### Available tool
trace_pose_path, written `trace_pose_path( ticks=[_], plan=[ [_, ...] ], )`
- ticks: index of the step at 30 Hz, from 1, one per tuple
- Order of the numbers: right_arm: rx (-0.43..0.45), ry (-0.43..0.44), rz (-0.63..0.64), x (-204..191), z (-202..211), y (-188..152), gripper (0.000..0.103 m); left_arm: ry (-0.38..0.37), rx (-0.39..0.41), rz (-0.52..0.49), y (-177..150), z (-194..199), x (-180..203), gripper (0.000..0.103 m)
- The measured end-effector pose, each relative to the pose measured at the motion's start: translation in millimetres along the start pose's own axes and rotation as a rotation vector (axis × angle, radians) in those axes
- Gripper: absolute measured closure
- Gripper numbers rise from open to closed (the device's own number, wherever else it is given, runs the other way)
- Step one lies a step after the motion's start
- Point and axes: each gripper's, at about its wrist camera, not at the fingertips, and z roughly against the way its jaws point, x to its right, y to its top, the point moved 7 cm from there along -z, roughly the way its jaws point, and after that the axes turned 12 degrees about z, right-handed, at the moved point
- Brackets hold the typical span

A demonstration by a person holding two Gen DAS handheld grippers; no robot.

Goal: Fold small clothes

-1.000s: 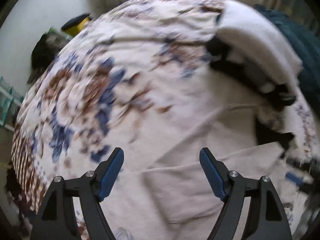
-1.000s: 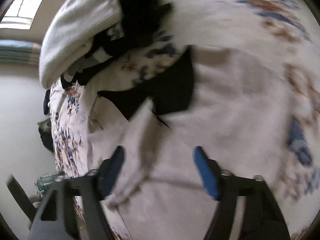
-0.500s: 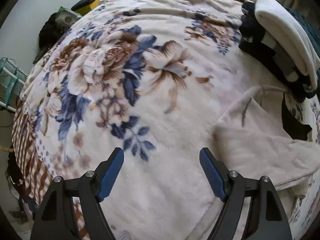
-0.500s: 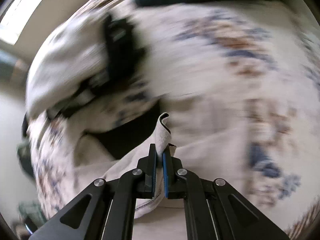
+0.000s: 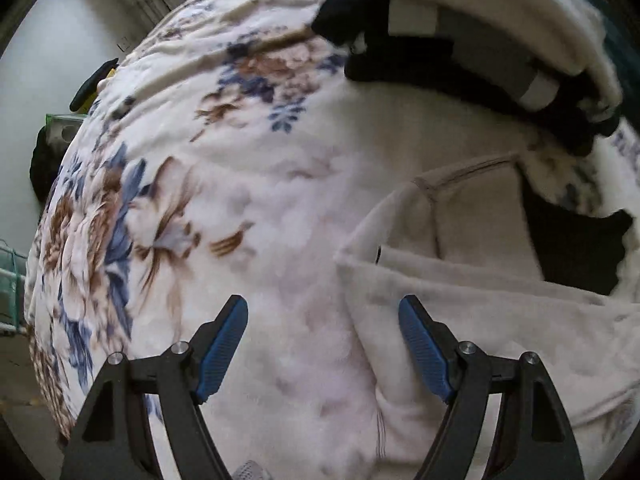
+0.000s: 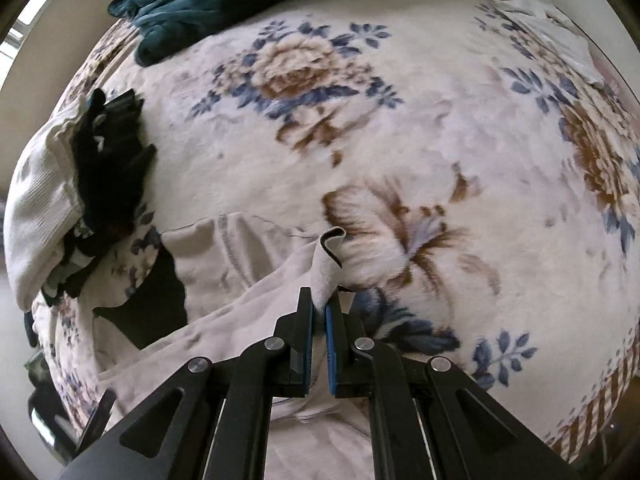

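Note:
A beige garment (image 5: 472, 312) lies spread on the floral blanket (image 5: 248, 184), its folded edge at the lower right of the left wrist view. My left gripper (image 5: 322, 344) is open and empty, low over the blanket, its right finger over the garment's left edge. In the right wrist view my right gripper (image 6: 319, 312) is shut on a corner of the beige garment (image 6: 240, 276) and lifts it; the corner curls above the jaws. A black garment (image 6: 154, 304) lies partly under the beige one.
A stack of folded clothes, white over black (image 5: 460, 28), lies at the far right of the left wrist view and at the left of the right wrist view (image 6: 60, 200). A dark teal cloth (image 6: 192, 0) lies at the bed's far edge. Furniture stands beyond the bed's left edge (image 5: 64, 128).
My right gripper closed on the beige garment's corner and has lifted and drawn it across. My left gripper, still open, swung away and then moved back close to the garment's left edge.

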Motion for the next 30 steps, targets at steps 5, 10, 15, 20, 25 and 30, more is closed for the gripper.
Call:
trace_pose_path(
  ticks=[5, 10, 15, 20, 25, 30],
  plan=[
    [-0.098, 0.073, 0.032, -15.8, -18.4, -1.0, 0.095, -0.001, -0.05, 0.017, 5.1, -17.4, -11.3, 0.023],
    [-0.165, 0.105, -0.021, 5.8, -20.2, -5.1, 0.056, 0.011, -0.042, -0.003, 7.7, -16.0, -17.4, 0.021],
    [-0.124, 0.145, -0.096, 27.4, -7.4, -9.2, 0.05, -0.025, -0.023, 0.033, 12.3, 2.5, -21.5, 0.021],
    [-0.111, 0.208, -0.172, 33.9, -20.4, -11.7, 0.056, -0.032, 0.003, -0.02, 8.1, 11.9, -9.0, 0.021],
    [-0.095, 0.282, -0.18, 9.8, -21.1, -11.4, 0.095, -0.018, -0.028, -0.029, -1.0, 3.3, -9.4, 0.021],
    [-0.131, 0.69, -0.257, -33.2, 8.6, -15.4, 0.093, -0.012, -0.03, -0.021, -3.7, 2.5, -16.7, 0.021]
  ],
)
